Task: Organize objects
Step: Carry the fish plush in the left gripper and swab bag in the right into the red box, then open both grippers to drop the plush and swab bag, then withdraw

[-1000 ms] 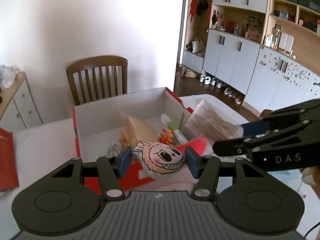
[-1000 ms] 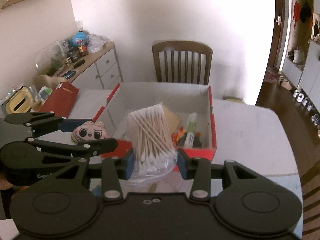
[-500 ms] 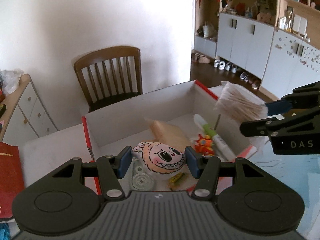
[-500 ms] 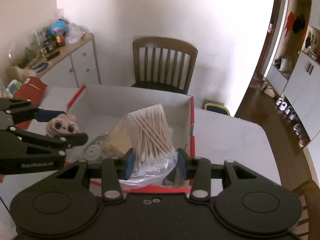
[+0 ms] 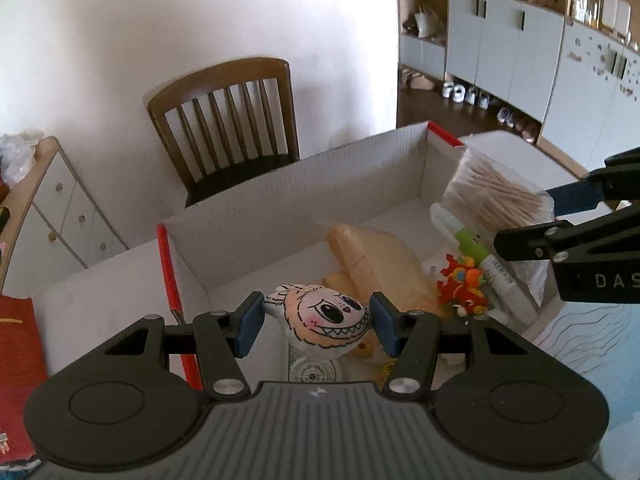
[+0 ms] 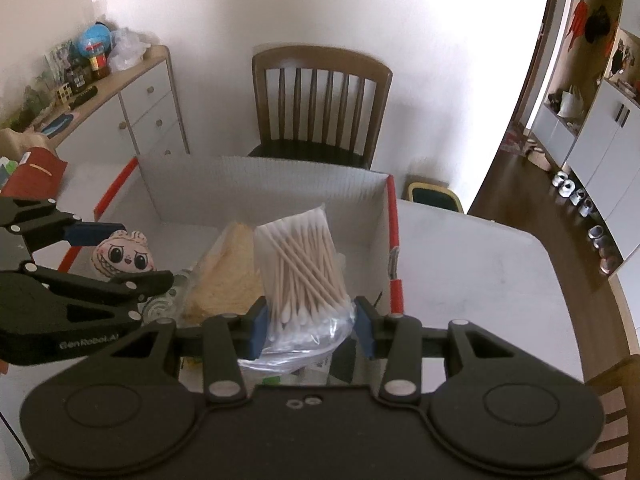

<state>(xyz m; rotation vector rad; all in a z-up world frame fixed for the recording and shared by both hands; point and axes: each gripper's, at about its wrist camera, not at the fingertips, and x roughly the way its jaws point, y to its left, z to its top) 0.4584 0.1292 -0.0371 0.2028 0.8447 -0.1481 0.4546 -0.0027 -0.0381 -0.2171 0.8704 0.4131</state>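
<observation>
Over the open box (image 5: 304, 184) w/ both claws, so I'm mid-drop. L gripper (image 5: 318, 322) is clamped on the monster-face plush (image 5: 328, 322), hanging just above the box's near-left corner. R gripper (image 6: 308, 326) is pinched on the cotton swab bag (image 6: 302, 264), above the right half of the box. Already lying inside: a tan packet (image 5: 376, 260), a white-green tube (image 5: 486, 264), a small red-orange toy (image 5: 462, 284) and a clear tape roll (image 5: 310, 370), so I'd say sorting is well along. Left to do, as I read it: lower and let go of both items. Can't tell if more stuff waits on the table (image 6: 472, 264). Writing: "DAS" on the R gripper body seen from the L cam, "GenRobot.AI" on the L one seen from the R cam. Tube print too small to read.
</observation>
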